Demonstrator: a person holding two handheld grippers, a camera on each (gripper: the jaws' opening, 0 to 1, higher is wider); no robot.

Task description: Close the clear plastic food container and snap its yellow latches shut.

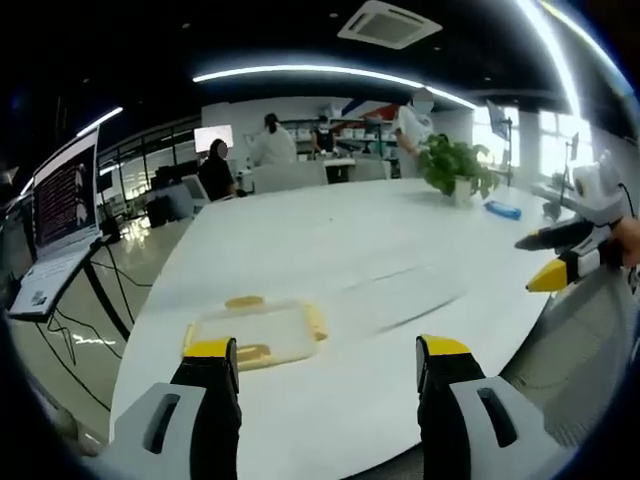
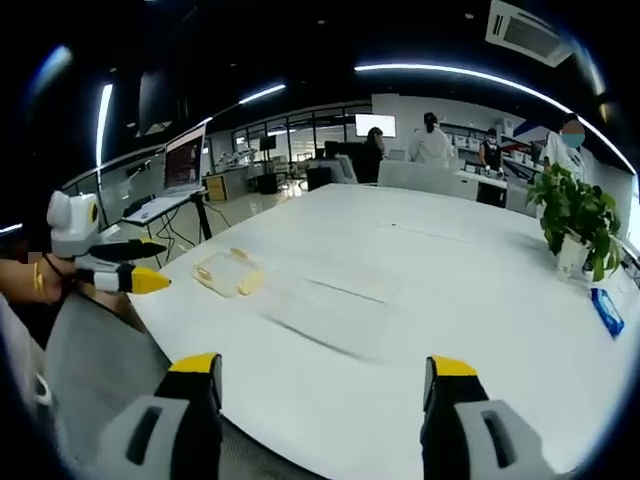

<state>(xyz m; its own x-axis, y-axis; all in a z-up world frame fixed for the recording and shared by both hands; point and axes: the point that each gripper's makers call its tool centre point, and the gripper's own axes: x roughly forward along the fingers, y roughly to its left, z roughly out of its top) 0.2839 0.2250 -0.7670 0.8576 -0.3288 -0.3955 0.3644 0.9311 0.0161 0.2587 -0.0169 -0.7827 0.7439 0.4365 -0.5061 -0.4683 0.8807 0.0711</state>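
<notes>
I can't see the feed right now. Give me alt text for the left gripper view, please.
A clear plastic food container with yellow latches lies on a large white table, just ahead of the left gripper, whose jaws are open and empty. The right gripper reaches in from the right edge, above the table, and a potted plant stands at the far side.

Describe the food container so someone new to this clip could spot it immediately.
Start at the big white table. Near the edge closest to the left gripper, just beyond its yellow-tipped jaws, lies the clear plastic container, flat and rectangular. Yellow latches along its sides set it apart; the potted plant and blue object sit at the table's far end.
</notes>
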